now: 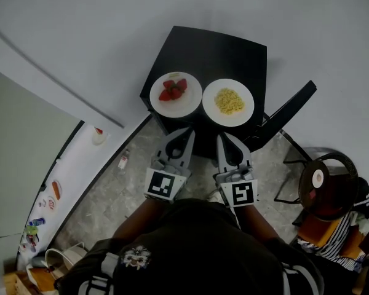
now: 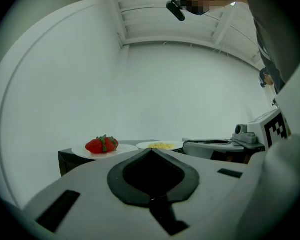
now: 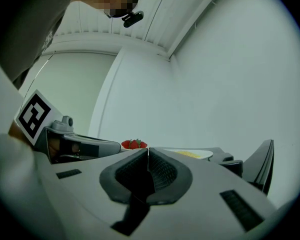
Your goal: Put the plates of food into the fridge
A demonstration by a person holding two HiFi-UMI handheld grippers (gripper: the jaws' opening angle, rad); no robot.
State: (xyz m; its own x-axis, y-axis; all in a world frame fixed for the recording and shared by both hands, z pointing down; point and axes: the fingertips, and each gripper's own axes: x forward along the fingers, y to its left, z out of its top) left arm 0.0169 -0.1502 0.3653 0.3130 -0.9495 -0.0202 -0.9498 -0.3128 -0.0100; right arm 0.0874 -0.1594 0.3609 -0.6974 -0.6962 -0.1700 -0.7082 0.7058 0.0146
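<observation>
Two white plates stand side by side on a small black table (image 1: 227,51). The left plate (image 1: 176,94) carries red strawberries (image 2: 102,144). The right plate (image 1: 228,102) carries yellow food (image 1: 229,101). My left gripper (image 1: 188,131) is shut and empty, its tip just short of the strawberry plate's near rim. My right gripper (image 1: 222,137) is shut and empty too, just short of the other plate (image 3: 192,154). In the left gripper view the jaws (image 2: 151,151) point level at both plates; the right gripper view shows the strawberries (image 3: 134,144) behind its tip (image 3: 148,150).
A black chair (image 1: 286,112) stands right of the table. A round stool (image 1: 329,186) and a pile of things lie at the right edge. A white shelf-like surface (image 1: 80,171) with small items runs along the left. White wall lies behind the table.
</observation>
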